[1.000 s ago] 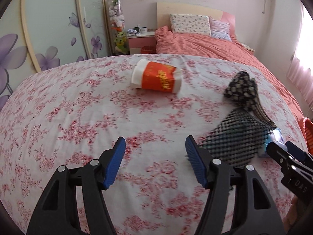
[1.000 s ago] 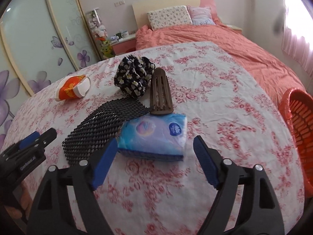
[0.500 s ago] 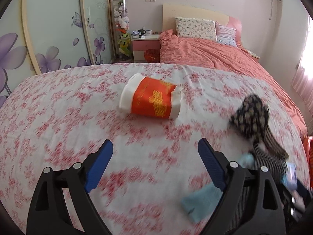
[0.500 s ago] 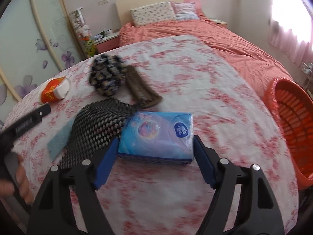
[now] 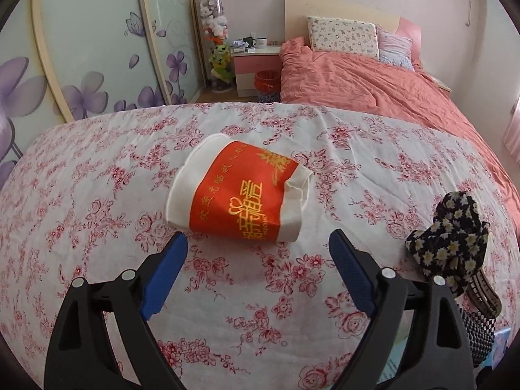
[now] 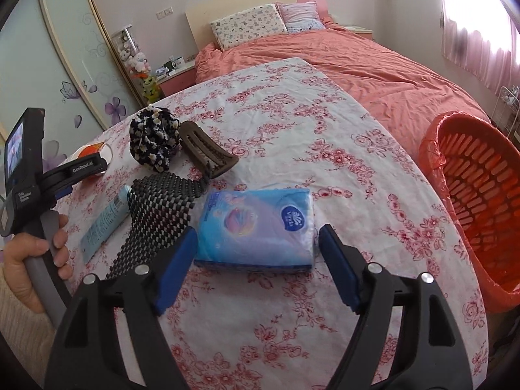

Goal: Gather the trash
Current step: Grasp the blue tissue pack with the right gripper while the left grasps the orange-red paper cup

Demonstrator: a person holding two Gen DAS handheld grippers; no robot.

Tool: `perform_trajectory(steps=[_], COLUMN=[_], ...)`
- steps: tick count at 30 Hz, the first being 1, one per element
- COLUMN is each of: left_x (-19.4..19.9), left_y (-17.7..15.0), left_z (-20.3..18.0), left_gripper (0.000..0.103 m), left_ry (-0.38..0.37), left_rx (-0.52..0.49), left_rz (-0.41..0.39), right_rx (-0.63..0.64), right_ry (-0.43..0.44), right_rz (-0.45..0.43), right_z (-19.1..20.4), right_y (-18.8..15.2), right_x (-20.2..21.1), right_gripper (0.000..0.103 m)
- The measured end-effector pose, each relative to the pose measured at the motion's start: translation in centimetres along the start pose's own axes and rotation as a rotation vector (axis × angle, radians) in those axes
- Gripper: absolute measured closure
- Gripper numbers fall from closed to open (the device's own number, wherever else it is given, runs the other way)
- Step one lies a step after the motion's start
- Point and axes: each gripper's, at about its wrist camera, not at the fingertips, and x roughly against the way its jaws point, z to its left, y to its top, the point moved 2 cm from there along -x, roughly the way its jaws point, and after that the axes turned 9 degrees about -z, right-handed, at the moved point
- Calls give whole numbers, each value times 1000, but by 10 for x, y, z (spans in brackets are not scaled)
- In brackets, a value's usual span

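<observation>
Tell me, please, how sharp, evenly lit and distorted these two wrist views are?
Left wrist: sharp, soft even light, the cup crisp, strong fisheye bend and dark corners. Right wrist: also sharp, but the window is blown out with glare; same barrel distortion.

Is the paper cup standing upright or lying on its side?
Lying on its side. The paper cup rests lengthwise on the floral cloth, its crumpled mouth facing right.
</observation>
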Motion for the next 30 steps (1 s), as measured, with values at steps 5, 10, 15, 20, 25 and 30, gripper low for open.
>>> perform_trajectory(steps=[5, 10, 15, 20, 25, 30], left_x=[-6, -14, -8, 9, 34, 19], left_y=[4, 5, -7, -15, -7, 11], left_z=[1, 19, 49, 69, 47, 26], left_gripper=[15, 16, 17, 18, 14, 9], left_ry=[19, 28, 30, 17, -63, -42], left_rx=[1, 44, 67, 77, 30, 7], left_rz=[5, 34, 44, 29, -45, -60], right_rx=[23, 39, 34, 30, 31, 32], right_ry=[-17, -28, -26, -25, -20, -19], right_rz=[0, 2, 5, 4, 4, 5], right_z=[4, 7, 5, 5, 6, 7], right_y=[2, 3, 4, 3, 3, 2], right_x=[-3, -6, -7, -8, -9, -8], right_gripper=[26, 26, 26, 26, 26, 26])
